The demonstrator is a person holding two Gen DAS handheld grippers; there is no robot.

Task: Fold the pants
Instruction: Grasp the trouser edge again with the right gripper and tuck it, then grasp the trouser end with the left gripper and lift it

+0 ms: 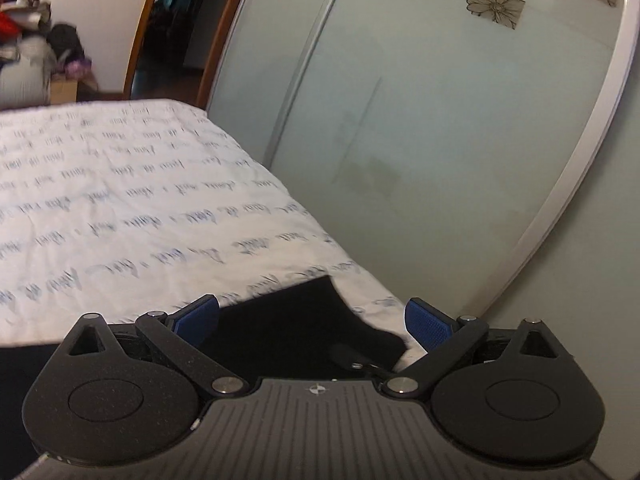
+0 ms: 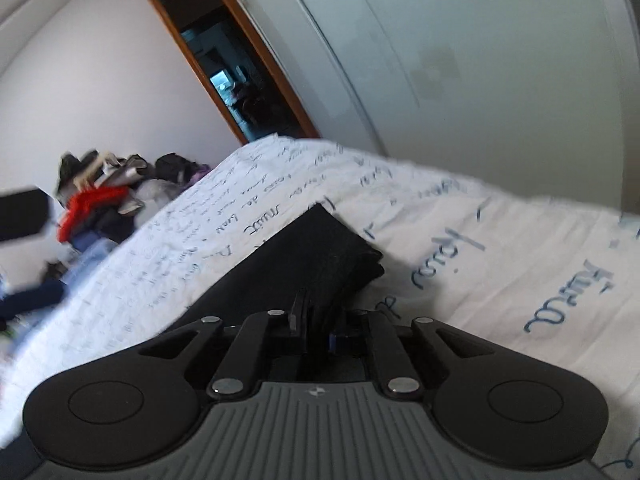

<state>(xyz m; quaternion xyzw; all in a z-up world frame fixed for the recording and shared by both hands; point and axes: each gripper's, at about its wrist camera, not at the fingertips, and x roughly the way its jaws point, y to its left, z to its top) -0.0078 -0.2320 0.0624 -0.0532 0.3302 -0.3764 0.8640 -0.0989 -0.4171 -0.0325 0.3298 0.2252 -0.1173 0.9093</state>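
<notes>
Pants (image 2: 320, 248) are lying partly folded near the bed's (image 2: 480, 240) wardrobe-side edge, right gripper (image 2: 316, 320) is pinching a stacked edge, left gripper (image 1: 312, 316) is hovering wide and empty above them, so folds look unfinished.

Pants (image 2: 320, 248) on bed (image 2: 480, 240); wardrobe doors (image 1: 440, 120) beside bed; clothes pile (image 2: 100, 200) behind.

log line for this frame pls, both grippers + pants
left gripper: open, above pants, nothing held | right gripper: shut on pants | pants: black, partly folded, on bed sheet
</notes>
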